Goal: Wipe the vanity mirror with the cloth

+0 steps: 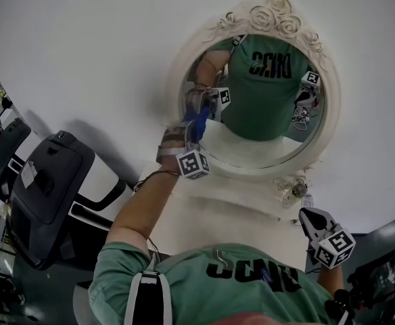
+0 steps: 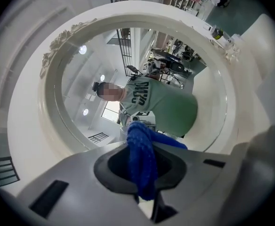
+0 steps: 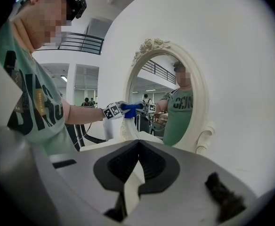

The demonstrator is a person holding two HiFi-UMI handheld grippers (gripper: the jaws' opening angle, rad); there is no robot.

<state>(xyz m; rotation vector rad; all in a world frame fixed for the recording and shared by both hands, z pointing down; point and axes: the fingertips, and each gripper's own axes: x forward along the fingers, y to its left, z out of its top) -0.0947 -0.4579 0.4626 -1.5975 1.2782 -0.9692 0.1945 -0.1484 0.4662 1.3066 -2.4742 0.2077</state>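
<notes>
blue cloth [image 2: 142, 159], cream mirror frame [image 1: 273, 17] with carved roses, green shirt [image 1: 204, 286], black-and-white marker cube [image 1: 193, 163]

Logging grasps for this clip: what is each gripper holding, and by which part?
Left gripper pinches the blue cloth by a bunched fold, its end poking out past the jaws. Right gripper is shut on nothing.

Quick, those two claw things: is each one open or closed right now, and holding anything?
Left gripper: closed on the blue cloth.
Right gripper: closed, holding nothing.
</notes>
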